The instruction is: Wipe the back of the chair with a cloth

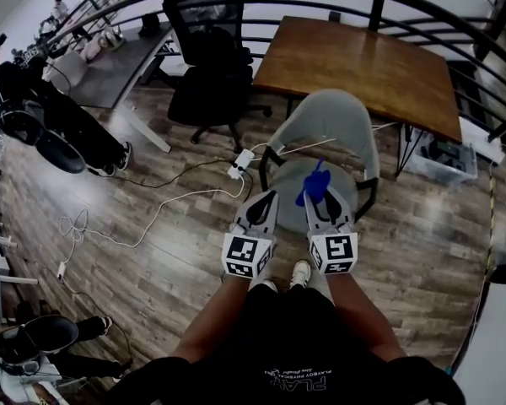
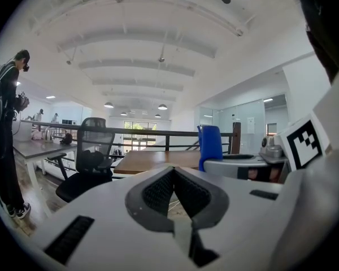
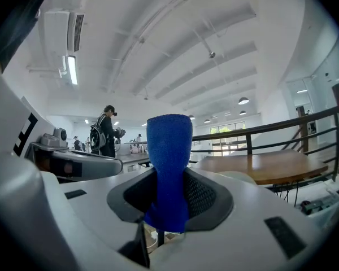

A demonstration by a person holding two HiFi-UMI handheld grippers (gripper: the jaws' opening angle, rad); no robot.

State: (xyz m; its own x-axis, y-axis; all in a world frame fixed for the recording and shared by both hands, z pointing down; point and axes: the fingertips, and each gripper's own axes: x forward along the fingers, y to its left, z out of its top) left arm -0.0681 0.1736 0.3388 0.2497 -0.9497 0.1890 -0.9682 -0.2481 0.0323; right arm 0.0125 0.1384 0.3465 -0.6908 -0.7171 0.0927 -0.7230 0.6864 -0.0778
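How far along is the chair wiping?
Done: the cloth is already picked up, pinched in the right gripper. In hand: both grippers are held over the seat, and the left gripper is shut and empty. Left: all of the wiping. The cloth is short of the chair back and not touching it, so no stroke has begun.

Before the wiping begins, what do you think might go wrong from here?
The blue cloth is pinched only near one end by the right hand-held gripper; rubbing the chair back may pull it free.
White cables and a power strip lie on the floor beside the chair; stepping closer could snag them.
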